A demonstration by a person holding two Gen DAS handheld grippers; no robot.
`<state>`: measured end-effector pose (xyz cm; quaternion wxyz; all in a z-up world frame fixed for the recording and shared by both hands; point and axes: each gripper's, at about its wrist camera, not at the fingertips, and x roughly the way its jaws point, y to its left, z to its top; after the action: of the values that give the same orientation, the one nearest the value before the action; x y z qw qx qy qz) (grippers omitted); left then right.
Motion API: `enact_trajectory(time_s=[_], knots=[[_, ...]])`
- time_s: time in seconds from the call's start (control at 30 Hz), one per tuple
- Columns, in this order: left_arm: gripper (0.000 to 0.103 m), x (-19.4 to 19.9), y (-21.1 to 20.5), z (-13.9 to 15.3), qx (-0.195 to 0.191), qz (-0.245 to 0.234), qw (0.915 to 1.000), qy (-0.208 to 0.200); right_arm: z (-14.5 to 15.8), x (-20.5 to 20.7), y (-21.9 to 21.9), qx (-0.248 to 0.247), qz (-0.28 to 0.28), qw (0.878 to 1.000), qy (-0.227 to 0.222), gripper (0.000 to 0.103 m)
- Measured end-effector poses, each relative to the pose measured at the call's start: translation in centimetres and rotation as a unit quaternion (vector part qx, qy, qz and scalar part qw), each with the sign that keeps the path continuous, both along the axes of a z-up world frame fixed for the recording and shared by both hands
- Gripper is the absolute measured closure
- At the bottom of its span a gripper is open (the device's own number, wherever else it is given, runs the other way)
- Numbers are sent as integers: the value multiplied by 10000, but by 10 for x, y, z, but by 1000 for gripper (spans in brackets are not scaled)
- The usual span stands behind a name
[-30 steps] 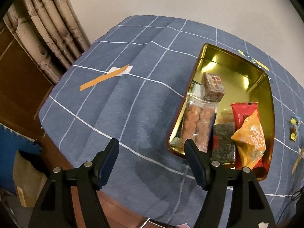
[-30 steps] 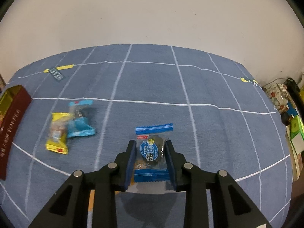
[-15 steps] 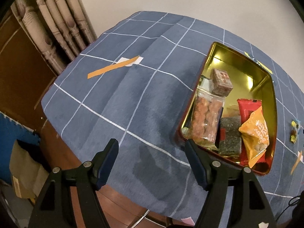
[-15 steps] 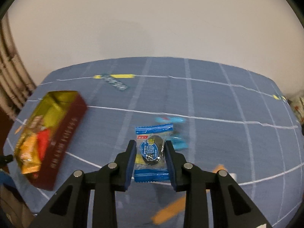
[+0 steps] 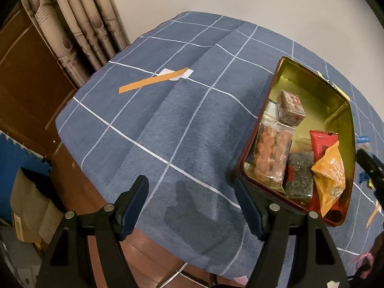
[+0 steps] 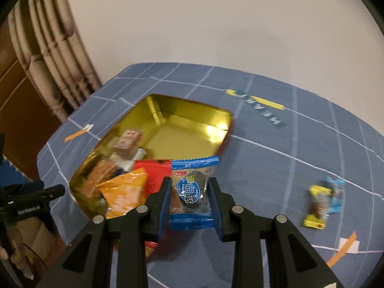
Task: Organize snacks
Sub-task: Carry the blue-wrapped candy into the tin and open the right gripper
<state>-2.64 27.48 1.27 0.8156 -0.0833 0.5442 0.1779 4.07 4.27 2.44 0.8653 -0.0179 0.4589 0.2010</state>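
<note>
A gold-lined tin with dark red walls [image 5: 314, 88] sits on the blue checked tablecloth. It holds a clear bag of orange-brown bites [image 5: 271, 153], a brown cube box [image 5: 290, 108], a red pack [image 5: 321, 141], an orange pack [image 5: 331, 177] and a dark pack [image 5: 300, 175]. My left gripper [image 5: 190, 182] hovers over bare cloth left of the tin, its jaws opening with nothing between them. My right gripper [image 6: 190, 184] is shut on a blue snack packet [image 6: 192, 192], held above the tin's [image 6: 187, 120] near right corner.
A yellow candy [image 6: 316, 206] and a light blue candy [image 6: 336, 192] lie on the cloth right of the tin. Orange tape strips [image 5: 153, 81] [image 6: 343, 247] and a yellow-and-blue label [image 6: 261, 105] mark the cloth. The table edge [image 5: 79, 168] and curtains [image 5: 79, 24] are at left.
My right gripper has carried the blue packet leftward from the open cloth to the tin's edge, leaving the two candies behind at right. The left gripper has barely moved.
</note>
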Motion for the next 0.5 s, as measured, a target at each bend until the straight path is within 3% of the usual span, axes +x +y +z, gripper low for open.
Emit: enact_trajectory(time_s=[0.5], knots=[[31, 1, 0, -5, -95, -16, 9999, 83, -18, -2, 37, -52, 352, 9991, 220, 72]])
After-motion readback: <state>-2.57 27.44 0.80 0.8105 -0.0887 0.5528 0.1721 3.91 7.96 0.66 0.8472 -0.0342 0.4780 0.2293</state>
